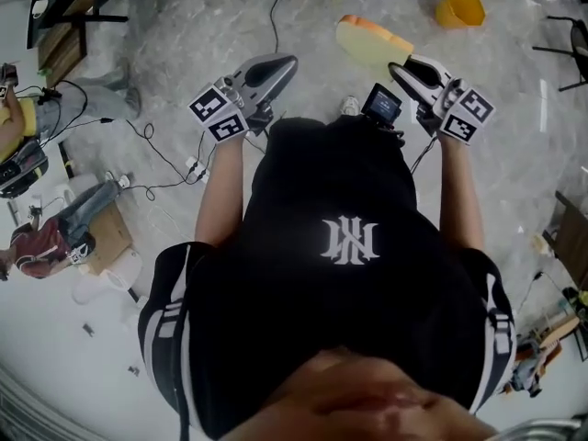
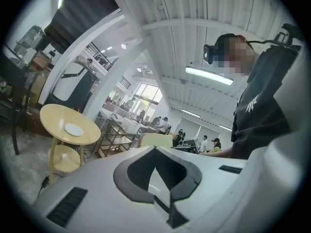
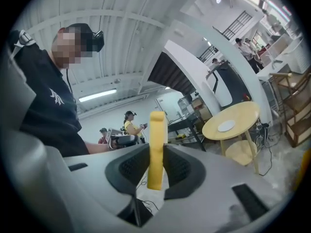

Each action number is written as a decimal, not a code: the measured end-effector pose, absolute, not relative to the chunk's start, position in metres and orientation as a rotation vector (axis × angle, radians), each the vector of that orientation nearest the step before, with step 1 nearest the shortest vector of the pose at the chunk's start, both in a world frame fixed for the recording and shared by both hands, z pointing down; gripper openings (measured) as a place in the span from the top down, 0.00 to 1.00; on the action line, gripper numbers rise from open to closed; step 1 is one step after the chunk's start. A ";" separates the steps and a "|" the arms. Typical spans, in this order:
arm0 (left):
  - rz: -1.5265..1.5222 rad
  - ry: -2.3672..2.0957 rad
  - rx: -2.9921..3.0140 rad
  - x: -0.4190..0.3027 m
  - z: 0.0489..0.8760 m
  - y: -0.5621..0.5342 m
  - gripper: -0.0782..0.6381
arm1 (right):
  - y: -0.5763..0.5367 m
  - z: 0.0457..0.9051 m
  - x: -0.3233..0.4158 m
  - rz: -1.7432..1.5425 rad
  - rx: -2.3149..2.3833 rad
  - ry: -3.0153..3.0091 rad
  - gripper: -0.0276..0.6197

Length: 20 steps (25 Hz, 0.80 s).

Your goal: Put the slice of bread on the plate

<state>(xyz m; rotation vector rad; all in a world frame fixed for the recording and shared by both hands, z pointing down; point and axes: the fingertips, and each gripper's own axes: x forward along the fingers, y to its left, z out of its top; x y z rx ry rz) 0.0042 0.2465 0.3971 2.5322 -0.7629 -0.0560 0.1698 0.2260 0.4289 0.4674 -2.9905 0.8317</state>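
Observation:
In the head view my right gripper [image 1: 404, 67] is shut on a pale yellow slice of bread [image 1: 372, 39] with an orange crust, held out over the floor. The right gripper view shows that slice [image 3: 156, 130] standing on edge, pinched between the dark pads of the right gripper [image 3: 156, 159]. A small white plate [image 3: 226, 125] lies on a round yellow table [image 3: 245, 116] some way off to the right. My left gripper [image 1: 276, 67] is shut and holds nothing. From the left gripper [image 2: 155, 152] the plate [image 2: 74, 129] shows far left, and the bread [image 2: 155, 141] just beyond the jaws.
A second shelf sits under the yellow tabletop [image 2: 92, 139]. Cables [image 1: 161, 145] trail over the grey floor, with boxes and gear at the left. A yellow round thing [image 1: 459, 7] stands on the floor ahead right. Other people [image 3: 130, 123] work at desks in the background.

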 end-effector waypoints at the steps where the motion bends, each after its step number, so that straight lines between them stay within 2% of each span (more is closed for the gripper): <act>1: -0.047 -0.772 2.531 0.005 0.397 0.253 0.87 | 0.228 0.428 0.170 0.838 0.456 -3.001 0.83; 6: -0.026 -0.803 2.516 0.010 0.402 0.265 0.87 | 0.225 0.433 0.170 0.857 0.418 -3.036 0.83; 11: -0.060 -0.823 2.449 -0.024 0.419 0.175 0.87 | 0.133 0.445 0.137 0.905 0.384 -2.977 0.83; 20: -0.072 -0.757 2.527 -0.042 0.421 0.140 0.87 | 0.118 0.422 0.123 0.849 0.499 -2.949 0.83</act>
